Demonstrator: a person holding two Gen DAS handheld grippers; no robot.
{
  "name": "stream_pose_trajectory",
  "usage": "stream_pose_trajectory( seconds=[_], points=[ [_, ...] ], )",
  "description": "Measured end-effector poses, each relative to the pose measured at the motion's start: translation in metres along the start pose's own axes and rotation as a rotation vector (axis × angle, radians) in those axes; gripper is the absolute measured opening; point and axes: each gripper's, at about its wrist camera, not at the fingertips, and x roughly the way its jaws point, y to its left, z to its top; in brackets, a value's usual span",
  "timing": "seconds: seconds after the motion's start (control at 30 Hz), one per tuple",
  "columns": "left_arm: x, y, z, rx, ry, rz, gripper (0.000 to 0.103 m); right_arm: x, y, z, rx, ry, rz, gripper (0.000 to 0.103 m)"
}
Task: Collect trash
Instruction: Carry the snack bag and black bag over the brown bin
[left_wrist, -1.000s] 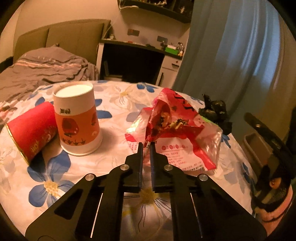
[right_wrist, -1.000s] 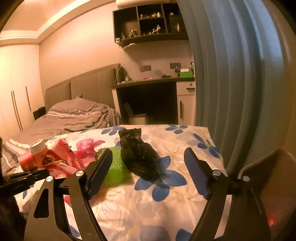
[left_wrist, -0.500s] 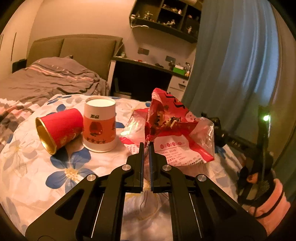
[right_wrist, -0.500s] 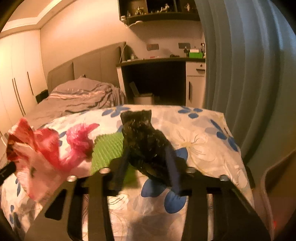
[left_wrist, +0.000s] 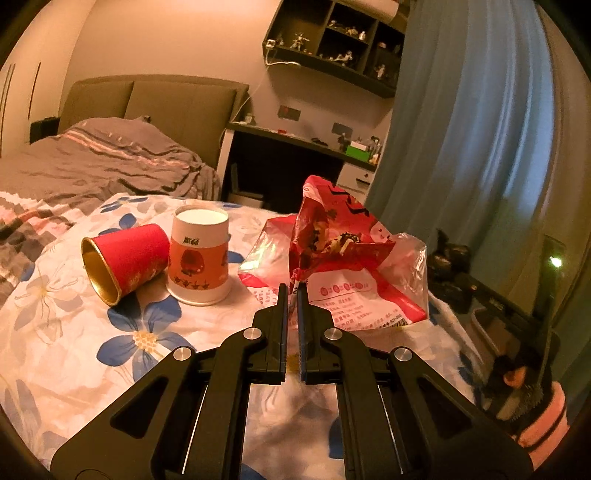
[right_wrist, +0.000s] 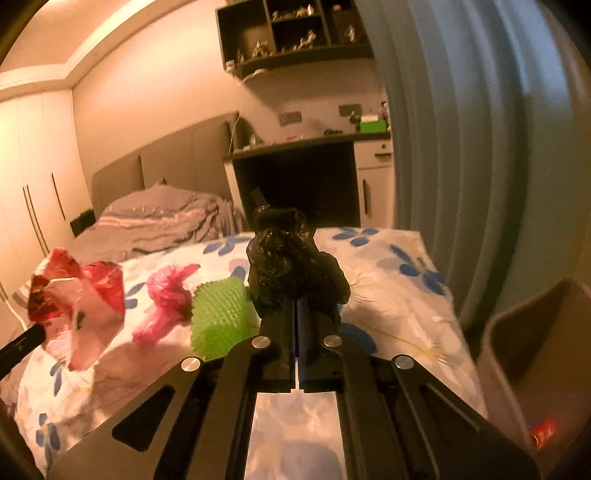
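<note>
Right tool (right_wrist: 296, 314) newly clamped on black bag (right_wrist: 291, 266), bin (right_wrist: 535, 354) beside table edge

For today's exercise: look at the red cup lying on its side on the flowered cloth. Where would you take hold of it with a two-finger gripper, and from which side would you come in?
Grip the red cup at its open gold-lined rim, one finger inside and one outside. It lies tipped with the mouth facing the left wrist camera and to the left, so come from that open side. The white cup stands close against its base end, probably blocking that side.
</note>
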Motion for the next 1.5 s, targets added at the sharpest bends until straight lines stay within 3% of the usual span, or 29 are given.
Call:
stream_pose_trajectory(
  seconds=[0.37, 0.7, 1.5],
  points=[
    [-0.02, -0.036, 0.003, 0.032, -0.028, -0.025, 0.004, -0.095, -0.024, -0.016, 0.057, -0.101, -0.009, 0.002],
    [-0.028, -0.095, -0.002, 0.105, -0.029, -0.079, 0.004, -0.151, -0.052, -0.037, 0.072, -0.155, -0.106, 0.002],
    [0.005, -0.207, -0.013, 0.21, 0.014, -0.223, 0.004, -0.204, -0.118, -0.037, 0.142, -0.262, -0.254, 0.002]
  ],
)
